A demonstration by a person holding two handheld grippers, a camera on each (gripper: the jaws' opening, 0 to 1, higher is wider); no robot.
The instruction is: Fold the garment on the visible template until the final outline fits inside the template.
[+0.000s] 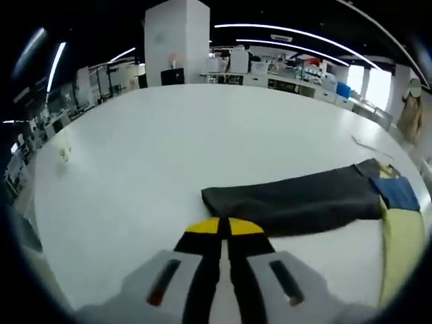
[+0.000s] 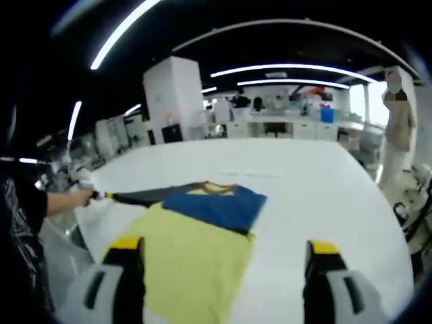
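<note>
The garment [image 2: 216, 206], blue with a dark sleeve [image 1: 297, 199] stretched flat sideways, lies partly folded on the far end of the yellow template [image 2: 192, 266], apparently overhanging its far edge.

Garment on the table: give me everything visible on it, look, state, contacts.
The garment lies flat on the white table. It looks like soft knit fabric in three colour blocks: pale yellow nearest the right gripper, blue in the middle, dark grey beyond. In the left gripper view the grey part runs out as a long, flattened strip, apparently folded over. The left gripper, jaws together, sits at the strip's near edge; whether it pinches cloth is unclear.
</note>
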